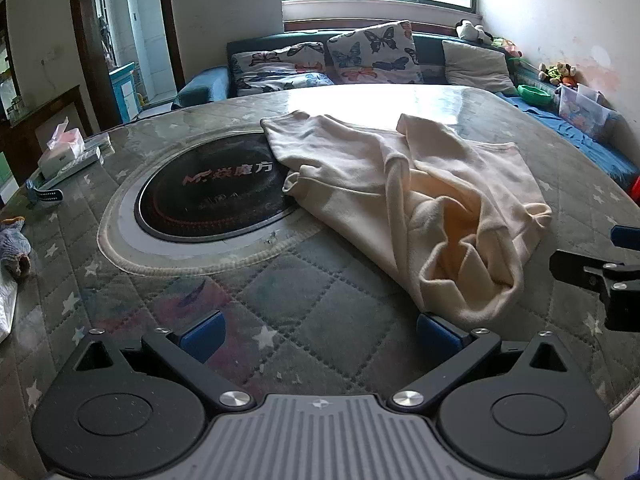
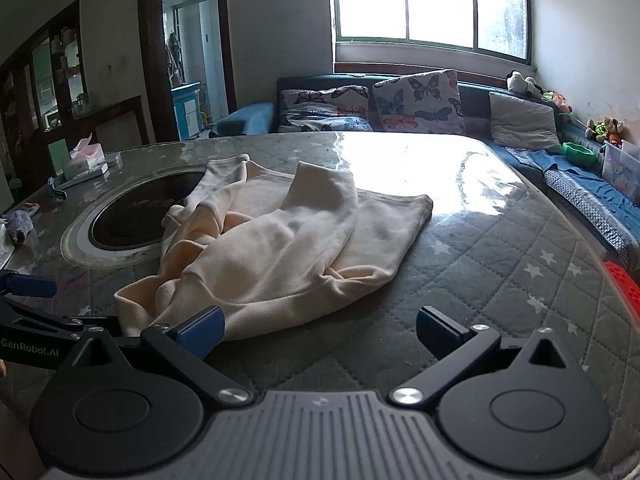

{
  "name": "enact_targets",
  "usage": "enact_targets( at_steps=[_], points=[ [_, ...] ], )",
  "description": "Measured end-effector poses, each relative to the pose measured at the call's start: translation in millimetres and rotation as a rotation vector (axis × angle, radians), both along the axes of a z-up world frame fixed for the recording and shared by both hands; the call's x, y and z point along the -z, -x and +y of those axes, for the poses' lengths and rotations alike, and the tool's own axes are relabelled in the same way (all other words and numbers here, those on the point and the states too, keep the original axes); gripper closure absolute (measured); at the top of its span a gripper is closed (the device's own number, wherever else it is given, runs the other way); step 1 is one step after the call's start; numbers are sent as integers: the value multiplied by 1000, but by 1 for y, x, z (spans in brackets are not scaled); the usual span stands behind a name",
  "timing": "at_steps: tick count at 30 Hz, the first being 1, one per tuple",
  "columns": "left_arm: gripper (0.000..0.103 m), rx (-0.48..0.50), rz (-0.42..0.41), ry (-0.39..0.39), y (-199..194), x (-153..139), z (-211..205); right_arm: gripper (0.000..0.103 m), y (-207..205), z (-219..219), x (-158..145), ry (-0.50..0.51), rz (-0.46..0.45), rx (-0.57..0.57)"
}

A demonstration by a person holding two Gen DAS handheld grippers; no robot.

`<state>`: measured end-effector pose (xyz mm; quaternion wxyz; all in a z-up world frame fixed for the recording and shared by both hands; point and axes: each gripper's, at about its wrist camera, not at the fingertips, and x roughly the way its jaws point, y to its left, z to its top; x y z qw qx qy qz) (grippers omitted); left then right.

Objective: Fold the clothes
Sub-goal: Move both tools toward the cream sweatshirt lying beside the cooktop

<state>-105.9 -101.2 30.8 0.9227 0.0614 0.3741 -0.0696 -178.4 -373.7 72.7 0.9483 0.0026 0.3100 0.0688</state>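
Your desk (image 1: 304,344) is a round surface with a grey quilted star-print cover under a clear sheet, and a black inset cooktop (image 1: 212,196) sits in a pale ring left of centre. The garment (image 1: 404,188), a cream sweatshirt, lies crumpled on the desk to the right of the cooktop, with one edge overlapping the cooktop rim; a sleeve is folded across the body and the fabric is bunched at the near end. In the right wrist view, the garment (image 2: 280,240) lies ahead and to the left. Your left tool (image 1: 320,332) hovers low over the desk with its jaws wide apart and nothing between them; its right blue fingertip (image 1: 434,334) is just beside the near edge of the garment. Your right tool (image 2: 320,330) is likewise spread wide and holds nothing; its left fingertip (image 2: 202,330) overlaps the garment's near hem, and contact cannot be confirmed. A tissue box (image 1: 64,150) stands at the desk's far left edge.
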Motion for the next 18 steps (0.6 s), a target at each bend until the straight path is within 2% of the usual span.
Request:
enact_targets(
  at_steps=[18],
  points=[
    [0, 27, 5, -29, 7, 2, -6, 0, 11, 0, 0, 8, -5, -1]
  ],
)
